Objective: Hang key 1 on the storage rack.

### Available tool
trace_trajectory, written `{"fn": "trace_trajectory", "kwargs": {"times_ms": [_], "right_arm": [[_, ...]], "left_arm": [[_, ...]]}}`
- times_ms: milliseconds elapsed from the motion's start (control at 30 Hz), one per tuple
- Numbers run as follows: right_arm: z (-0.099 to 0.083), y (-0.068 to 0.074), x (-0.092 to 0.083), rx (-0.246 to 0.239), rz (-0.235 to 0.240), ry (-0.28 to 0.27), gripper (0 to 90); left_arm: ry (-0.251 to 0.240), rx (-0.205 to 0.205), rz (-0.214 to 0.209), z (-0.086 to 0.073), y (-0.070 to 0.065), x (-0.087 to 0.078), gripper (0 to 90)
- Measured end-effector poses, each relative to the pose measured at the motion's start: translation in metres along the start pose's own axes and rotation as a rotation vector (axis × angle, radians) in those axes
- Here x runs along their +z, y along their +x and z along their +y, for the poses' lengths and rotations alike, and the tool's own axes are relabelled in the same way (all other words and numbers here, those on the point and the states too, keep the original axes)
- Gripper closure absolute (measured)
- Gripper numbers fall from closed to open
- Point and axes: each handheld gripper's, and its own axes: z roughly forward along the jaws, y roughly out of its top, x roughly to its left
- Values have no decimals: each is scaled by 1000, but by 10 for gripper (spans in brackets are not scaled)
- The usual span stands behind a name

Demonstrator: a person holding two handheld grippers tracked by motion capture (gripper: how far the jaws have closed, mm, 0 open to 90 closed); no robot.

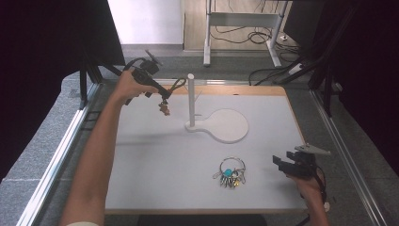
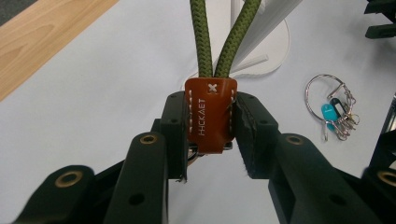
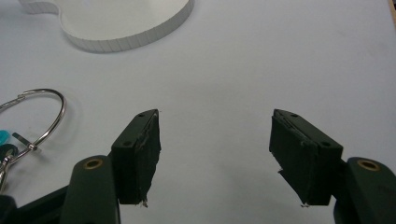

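Left gripper (image 2: 211,116) fingers are clamping the leather tab (image 2: 210,114) of the green cord loop (image 1: 177,84), holding it beside the white post (image 1: 190,99). Right gripper (image 3: 215,158) fingers are gaping empty. Risk: loop is swinging, could miss the post.

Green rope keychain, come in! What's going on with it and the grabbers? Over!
Left gripper shut on green rope keychain, lifted beside white post. Right gripper open, empty, low near key ring. Nothing between rope loop and post.
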Motion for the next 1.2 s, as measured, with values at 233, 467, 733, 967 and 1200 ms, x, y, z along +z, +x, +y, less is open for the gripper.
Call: {"fn": "trace_trajectory", "kwargs": {"times_ms": [233,467,733,967,1200], "right_arm": [[0,1,0,-4,1,3,338],[0,0,0,-3,-1,1,339],[0,1,0,-5,-1,1,339],[0,1,-1,-8,-1,-1,338],[2,2,-3,-16,0,-11,336]], "left_arm": [[14,6,-10,3,-3,11,668],[32,28,18,3,-9,18,665],[41,23,29,0,-12,28,659],[23,34,55,-5,-16,28,605],[-3,67,82,-21,-32,22,580]]}}
